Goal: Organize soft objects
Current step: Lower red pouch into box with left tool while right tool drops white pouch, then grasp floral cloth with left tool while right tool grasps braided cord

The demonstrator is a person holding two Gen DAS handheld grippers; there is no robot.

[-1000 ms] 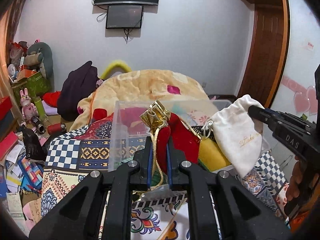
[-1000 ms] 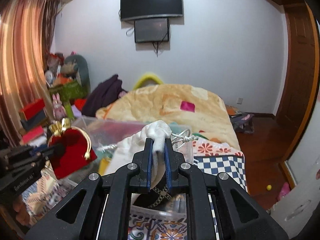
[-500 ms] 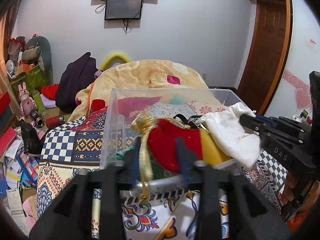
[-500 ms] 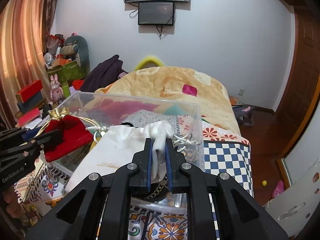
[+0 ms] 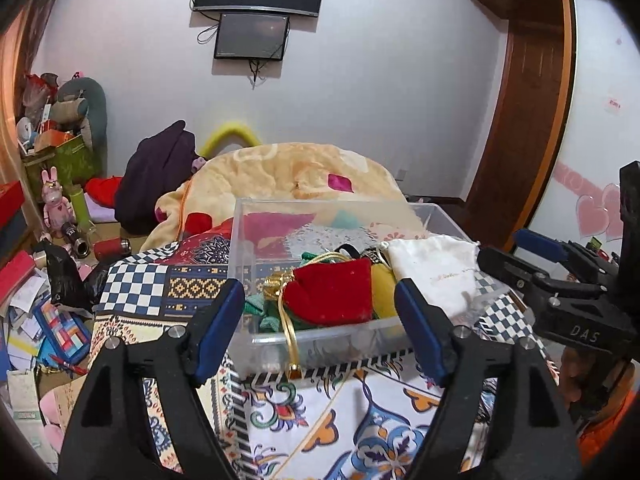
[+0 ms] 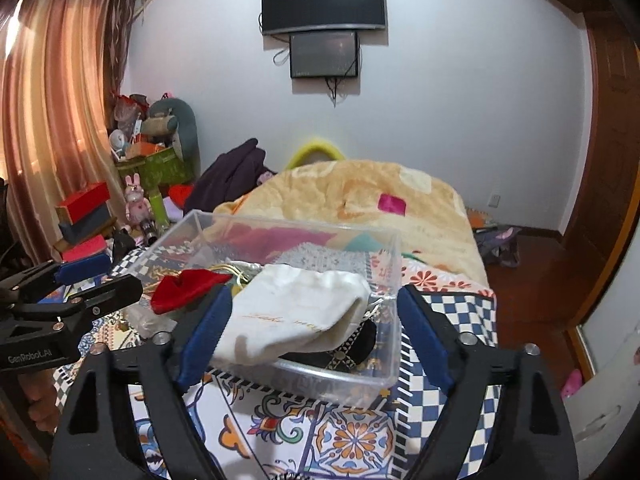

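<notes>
Both tools stand at the near edge of the clear box (image 5: 344, 340), pointing across it toward the bed.

Left gripper (image 5: 320, 304): jaws spread wide, nothing between them. The red pouch (image 5: 332, 296) lies inside the box, dead ahead at 12 o'clock between the two blue pads (image 5: 224, 320), apart from both. Its long axis runs roughly from 9 to 3 o'clock across the gripper's line, with the tied gold neck at the 9 o'clock end. Its gold cord (image 5: 291, 336) drapes over the near wall of the box and hangs outside.

Right gripper (image 6: 312, 320): jaws likewise wide and empty. The white pouch (image 6: 296, 316) lies at 12 o'clock from it, resting in the box with its closed end overhanging the near rim. Its long axis runs from about 7 to 1 o'clock, gathered neck at the far end. A yellow item (image 5: 382, 292) sits between the two pouches.

Assessment: each pouch is nearer to the gripper facing it. The part most likely to need correction is the trailing cord, which hangs at 6 o'clock from the red pouch and closest to the left gripper. A grasp there would probably need the jaws lowered and narrowed around the cord.
</notes>
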